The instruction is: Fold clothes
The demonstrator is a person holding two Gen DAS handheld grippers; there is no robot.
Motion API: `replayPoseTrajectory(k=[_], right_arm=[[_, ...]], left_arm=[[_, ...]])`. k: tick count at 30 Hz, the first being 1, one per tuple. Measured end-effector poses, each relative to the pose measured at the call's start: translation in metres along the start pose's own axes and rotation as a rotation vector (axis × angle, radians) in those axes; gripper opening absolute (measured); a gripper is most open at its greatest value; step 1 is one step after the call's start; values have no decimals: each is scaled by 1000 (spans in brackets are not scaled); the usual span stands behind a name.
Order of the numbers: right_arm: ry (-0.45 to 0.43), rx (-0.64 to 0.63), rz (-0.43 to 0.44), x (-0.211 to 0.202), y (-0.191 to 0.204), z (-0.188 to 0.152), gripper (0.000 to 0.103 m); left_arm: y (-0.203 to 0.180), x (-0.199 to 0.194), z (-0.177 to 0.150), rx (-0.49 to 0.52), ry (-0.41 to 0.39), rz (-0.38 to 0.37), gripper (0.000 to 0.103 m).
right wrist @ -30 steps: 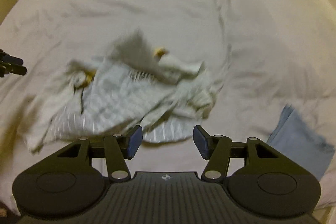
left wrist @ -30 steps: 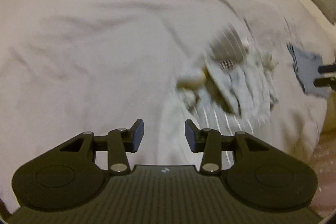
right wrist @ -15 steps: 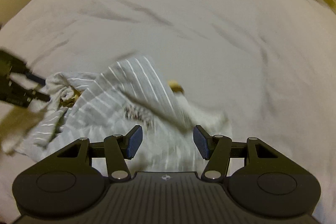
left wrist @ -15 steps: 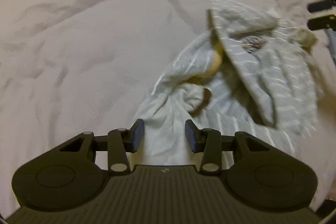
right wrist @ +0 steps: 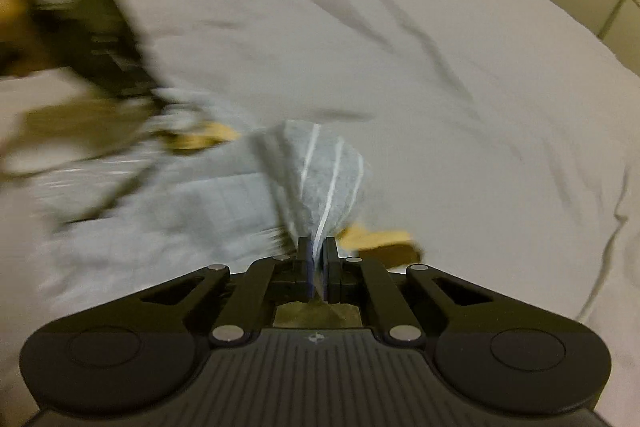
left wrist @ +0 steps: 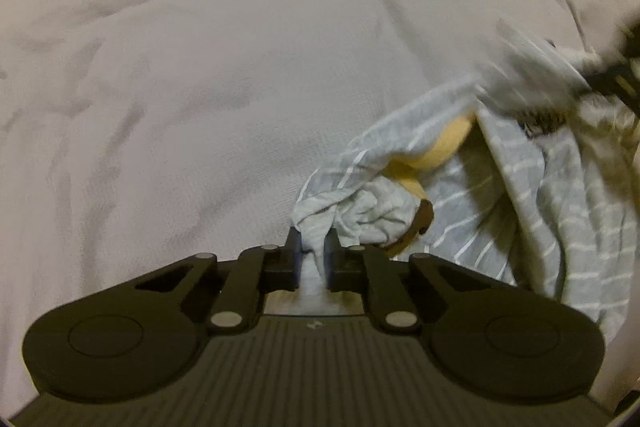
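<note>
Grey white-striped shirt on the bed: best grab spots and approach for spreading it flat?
Probably two separated edge points, as held now. The left gripper pinches a bunched corner of the grey white-striped shirt, coming in low along the white bedsheet. The right gripper clamps a thin fold. The crumpled middle is layered, so edges should pull it open more cleanly.

Crumpled grey striped garment [left wrist: 532, 195] (yellow trim)
</note>
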State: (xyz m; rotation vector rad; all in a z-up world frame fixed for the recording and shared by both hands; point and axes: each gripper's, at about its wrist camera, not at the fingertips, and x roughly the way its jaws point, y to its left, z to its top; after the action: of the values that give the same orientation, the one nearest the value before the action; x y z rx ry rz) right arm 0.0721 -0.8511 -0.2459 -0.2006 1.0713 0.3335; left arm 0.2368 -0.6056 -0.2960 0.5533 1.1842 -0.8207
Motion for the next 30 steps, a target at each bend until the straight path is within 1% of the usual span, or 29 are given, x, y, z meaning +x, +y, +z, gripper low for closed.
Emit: replayPoseTrajectory(k=[2,3,6,7,9,10,11,12,13,14,16,18,19,20,21,22,23,24,25,26,27,28,29,30], right_arm=[[14,-33,87,-28,18,-17,4],[35,-58,133,-39,27,-28,4],[161,-155,254,-53,59,-63,4],[204,-183,284,-55,69,-74,4],[259,-204,301,-54,78,-89,5],[259,-190,294,-54,78,-91,7],[248,-159,284,-56,72,-90,13],[225,-120,271,-58,64,-87,17],[188,-79,246,-60,54,-82,20],[152,-38,221,-63,43,-76,21],[82,44,172,-66,23,-65,22],[33,110,121,-65,-1,-53,30],[36,109,82,-56,-11,-50,46],[40,108,44,-46,-21,-46,58],[44,107,6,-37,-31,-43,59],[48,106,-33,-28,-41,-39,59],[56,105,-64,-17,-50,-36,59],[74,104,-77,-2,-57,-36,59],[91,101,-89,11,-65,-36,59],[106,97,-99,24,-73,-36,59],[118,93,-103,34,-78,-36,58],[130,97,-106,42,-83,-36,48],[141,107,-107,48,-88,-36,20],[144,130,-103,48,-93,-36,0]], left_arm=[[7,-5,5,-29,-18,-2,4],[11,-7,7,-44,-26,-2,4],[20,-8,13,-77,-33,-12,5],[22,-9,14,-80,-35,-17,7],[19,-14,14,-62,-45,-16,10],[17,-18,11,-44,-55,-11,12],[12,-24,9,-20,-70,-1,20],[7,-29,7,9,-86,9,26],[3,-34,5,50,-107,17,37],[-2,-38,2,96,-127,24,38],[-21,-42,-5,224,-154,34,40],[-41,-34,-11,380,-152,70,40],[-51,-28,-13,455,-151,88,40],[-60,-22,-14,525,-148,103,40],[-66,-14,-14,579,-142,110,40],[-70,-6,-13,627,-133,110,39],[-74,4,-12,675,-119,108,29],[-76,14,-10,718,-95,103,21],[-76,22,-8,741,-78,102,7],[-73,26,-4,734,-72,96,6],[-66,25,2,689,-78,78,6],[-58,22,10,629,-88,57,5],[-45,16,20,533,-107,33,5],[-32,10,29,442,-128,16,4]])
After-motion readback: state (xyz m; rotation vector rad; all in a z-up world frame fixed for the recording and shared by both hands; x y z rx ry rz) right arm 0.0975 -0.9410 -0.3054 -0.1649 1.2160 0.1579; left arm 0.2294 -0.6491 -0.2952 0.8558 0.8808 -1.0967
